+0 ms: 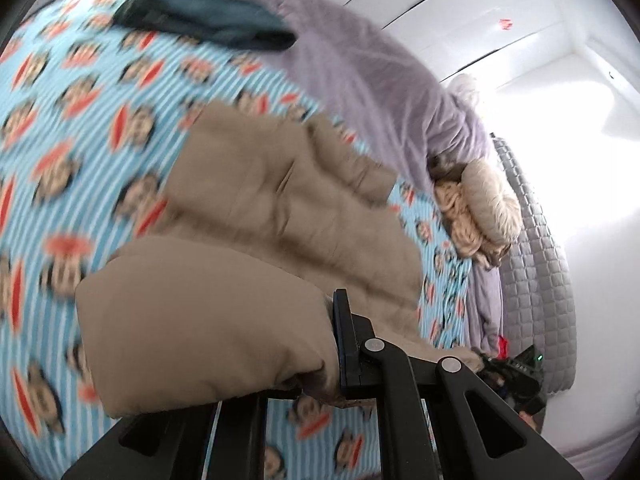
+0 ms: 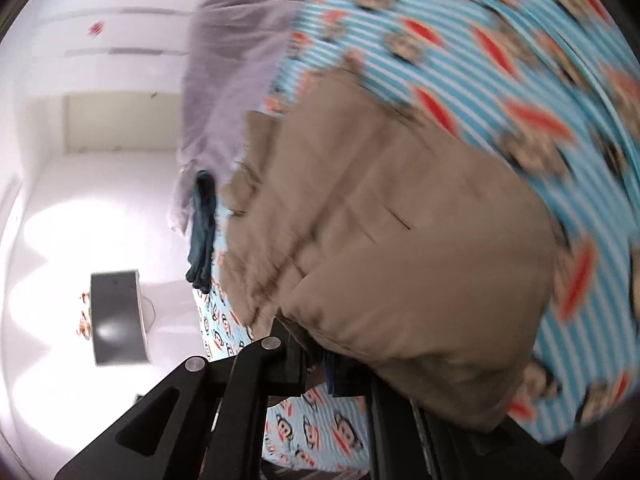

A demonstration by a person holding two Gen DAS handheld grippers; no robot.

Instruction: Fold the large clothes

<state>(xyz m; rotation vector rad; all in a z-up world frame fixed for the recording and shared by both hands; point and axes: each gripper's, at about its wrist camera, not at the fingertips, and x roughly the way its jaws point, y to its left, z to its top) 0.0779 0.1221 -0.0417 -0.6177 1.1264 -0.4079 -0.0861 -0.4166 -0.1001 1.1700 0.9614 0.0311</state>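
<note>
A tan padded jacket lies on a bed with a blue striped monkey-print sheet. My left gripper is shut on a lifted fold of the jacket; one black finger shows, the other is hidden under the fabric. In the right wrist view the same jacket fills the middle. My right gripper is shut on its near edge, with the fabric draped over the right finger. The right gripper also shows at the lower right of the left wrist view. Both views are blurred.
A lilac blanket lies along the bed's far side, with a dark teal garment on it and a beige fluffy item beside a grey quilted pad. White wardrobes and a dark box on the floor stand beyond.
</note>
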